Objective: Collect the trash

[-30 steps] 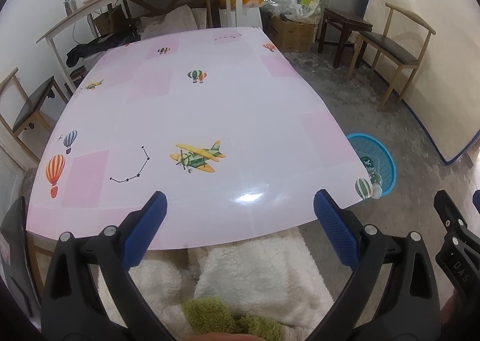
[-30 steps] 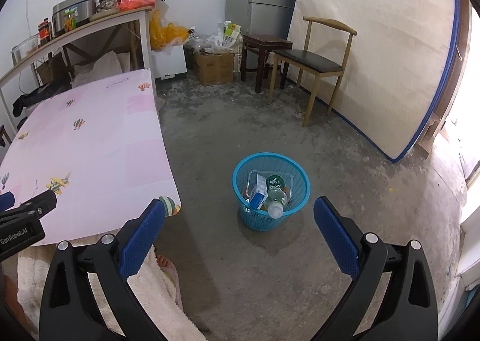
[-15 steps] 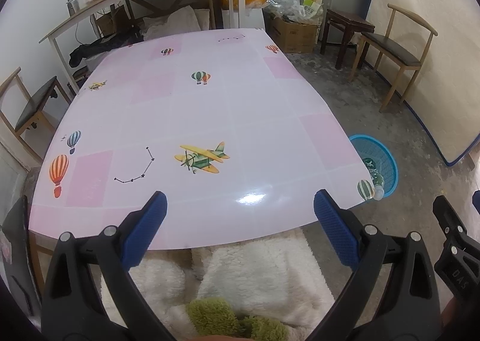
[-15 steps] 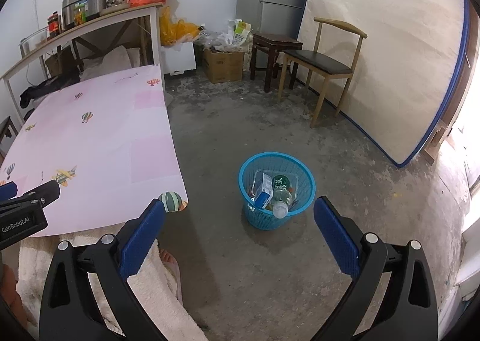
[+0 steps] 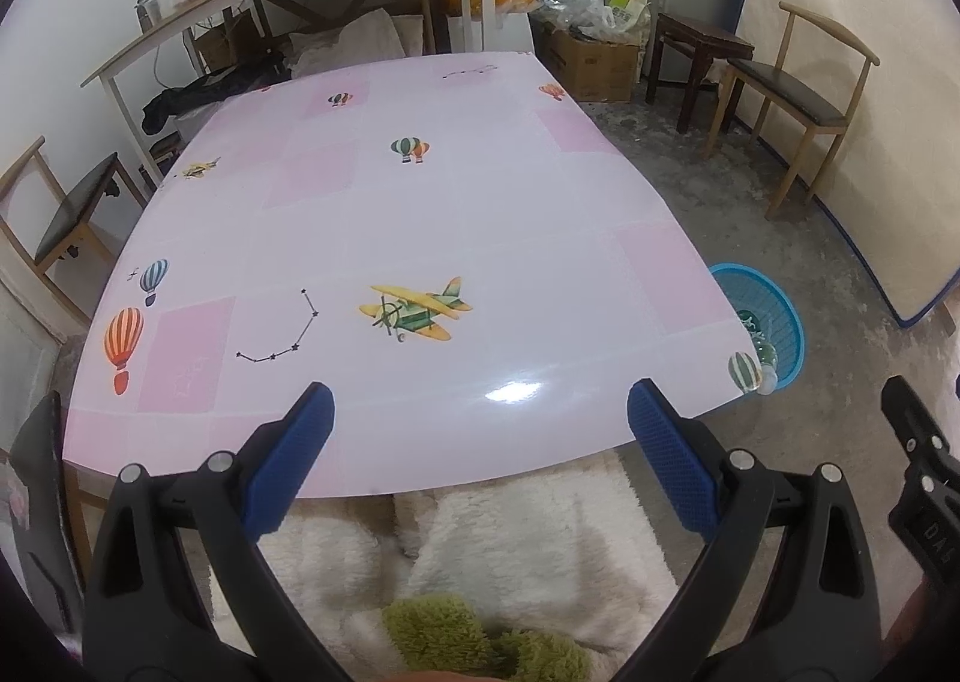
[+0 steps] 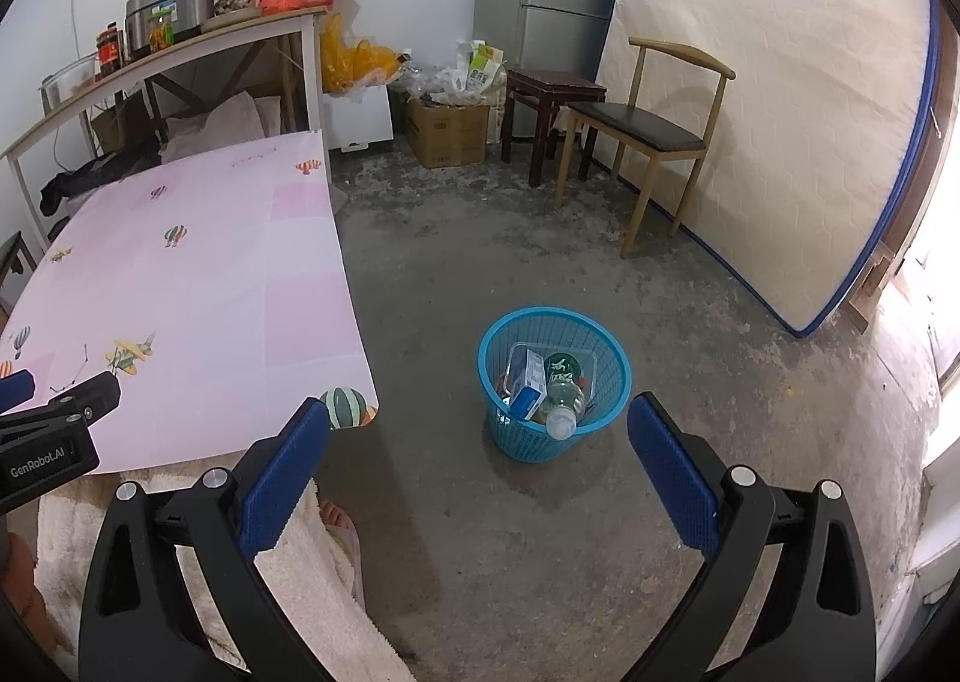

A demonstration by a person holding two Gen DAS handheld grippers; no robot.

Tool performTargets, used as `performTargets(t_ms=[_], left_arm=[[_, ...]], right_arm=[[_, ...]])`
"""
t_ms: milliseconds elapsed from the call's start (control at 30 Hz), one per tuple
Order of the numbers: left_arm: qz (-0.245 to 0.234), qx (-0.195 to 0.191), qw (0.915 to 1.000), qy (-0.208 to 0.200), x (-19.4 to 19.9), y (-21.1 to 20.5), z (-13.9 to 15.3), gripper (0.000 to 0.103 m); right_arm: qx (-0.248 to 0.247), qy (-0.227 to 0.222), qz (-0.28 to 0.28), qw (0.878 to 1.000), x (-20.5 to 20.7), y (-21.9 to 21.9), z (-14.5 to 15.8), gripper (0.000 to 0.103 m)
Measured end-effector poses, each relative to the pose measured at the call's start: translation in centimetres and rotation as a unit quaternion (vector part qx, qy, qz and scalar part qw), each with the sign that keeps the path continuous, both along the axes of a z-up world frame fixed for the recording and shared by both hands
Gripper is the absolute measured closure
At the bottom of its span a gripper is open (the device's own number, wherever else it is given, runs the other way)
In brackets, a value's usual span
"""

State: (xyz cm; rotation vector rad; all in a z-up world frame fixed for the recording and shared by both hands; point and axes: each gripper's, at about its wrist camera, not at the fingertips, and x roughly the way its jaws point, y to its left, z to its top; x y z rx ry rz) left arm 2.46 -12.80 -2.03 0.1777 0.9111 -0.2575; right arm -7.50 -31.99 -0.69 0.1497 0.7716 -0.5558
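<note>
Chair [image 6: 651, 133], stool [image 6: 549, 91] beyond basket [image 6: 555, 382]; floor between bare.

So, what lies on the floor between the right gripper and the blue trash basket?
Only bare concrete floor, as the right wrist view shows. The open right gripper points toward the blue trash basket, and nothing lies in that stretch.

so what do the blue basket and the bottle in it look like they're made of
Blue basket: looks like moulded plastic, with an open lattice wall you can see through. Bottle: seemingly clear plastic, see-through body with a pale cap.
</note>
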Motion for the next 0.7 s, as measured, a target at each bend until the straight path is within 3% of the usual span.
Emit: performTargets(t_ms=[700], left_arm=[[0.014, 0.007, 0.9999, -0.002, 0.5, 0.6, 0.2, 0.009]], right_arm=[[-0.014, -0.01, -0.018, 1.0, -0.2, -1.4, 1.0, 0.007]])
